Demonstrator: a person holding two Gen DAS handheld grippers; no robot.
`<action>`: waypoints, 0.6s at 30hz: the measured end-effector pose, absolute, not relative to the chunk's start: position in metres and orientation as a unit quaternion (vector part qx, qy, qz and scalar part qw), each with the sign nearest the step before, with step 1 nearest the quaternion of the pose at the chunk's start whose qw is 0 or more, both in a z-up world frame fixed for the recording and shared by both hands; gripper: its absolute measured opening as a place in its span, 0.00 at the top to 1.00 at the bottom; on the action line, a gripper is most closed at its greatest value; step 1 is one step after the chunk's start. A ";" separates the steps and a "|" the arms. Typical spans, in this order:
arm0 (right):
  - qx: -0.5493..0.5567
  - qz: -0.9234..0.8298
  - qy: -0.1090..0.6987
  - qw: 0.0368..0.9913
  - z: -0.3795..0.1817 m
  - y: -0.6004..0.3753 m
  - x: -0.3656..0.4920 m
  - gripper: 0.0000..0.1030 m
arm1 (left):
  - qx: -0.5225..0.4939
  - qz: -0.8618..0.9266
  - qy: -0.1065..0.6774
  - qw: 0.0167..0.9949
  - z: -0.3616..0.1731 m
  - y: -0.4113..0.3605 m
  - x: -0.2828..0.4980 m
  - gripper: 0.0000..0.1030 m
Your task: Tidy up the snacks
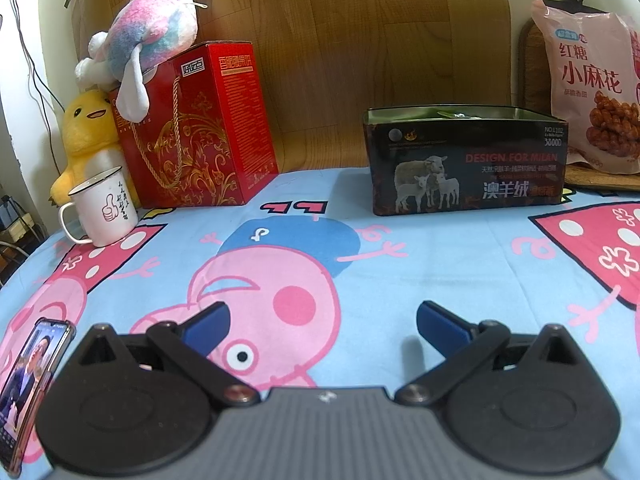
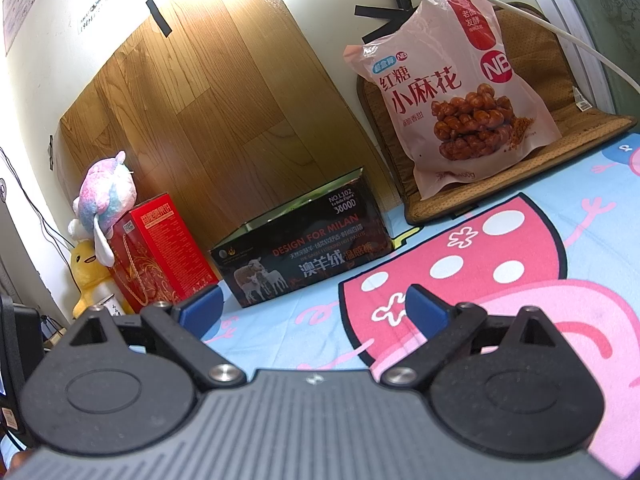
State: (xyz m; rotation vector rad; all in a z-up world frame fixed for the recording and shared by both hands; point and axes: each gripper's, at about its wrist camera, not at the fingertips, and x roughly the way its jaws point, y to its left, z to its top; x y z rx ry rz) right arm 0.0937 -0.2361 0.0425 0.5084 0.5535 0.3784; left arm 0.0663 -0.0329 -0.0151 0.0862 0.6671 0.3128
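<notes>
A pink snack bag (image 1: 588,92) of fried dough twists leans upright at the back right, standing on a woven mat; it also shows in the right wrist view (image 2: 460,96). A dark open box (image 1: 464,160) with sheep printed on it sits in front of the wooden board, also seen from the right wrist (image 2: 304,248). My left gripper (image 1: 322,320) is open and empty, low over the cartoon sheet. My right gripper (image 2: 312,308) is open and empty, tilted, well short of the bag and the box.
A red gift box (image 1: 200,128) with plush toys (image 1: 144,40) on and beside it stands at the back left. A white mug (image 1: 104,212) sits in front of it. A phone (image 1: 28,384) lies at the near left. A woven mat (image 2: 480,196) lies under the bag.
</notes>
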 end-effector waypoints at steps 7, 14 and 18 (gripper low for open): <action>0.248 0.184 0.268 0.913 0.042 -0.236 0.093 0.04 | 0.042 0.153 0.326 0.932 -0.015 -0.033 0.066 0.00; 0.247 0.185 0.268 0.913 0.042 -0.236 0.094 0.04 | 0.042 0.153 0.327 0.932 -0.015 -0.033 0.066 0.00; 0.247 0.186 0.268 0.913 0.042 -0.236 0.094 0.04 | 0.042 0.153 0.327 0.932 -0.015 -0.034 0.066 0.00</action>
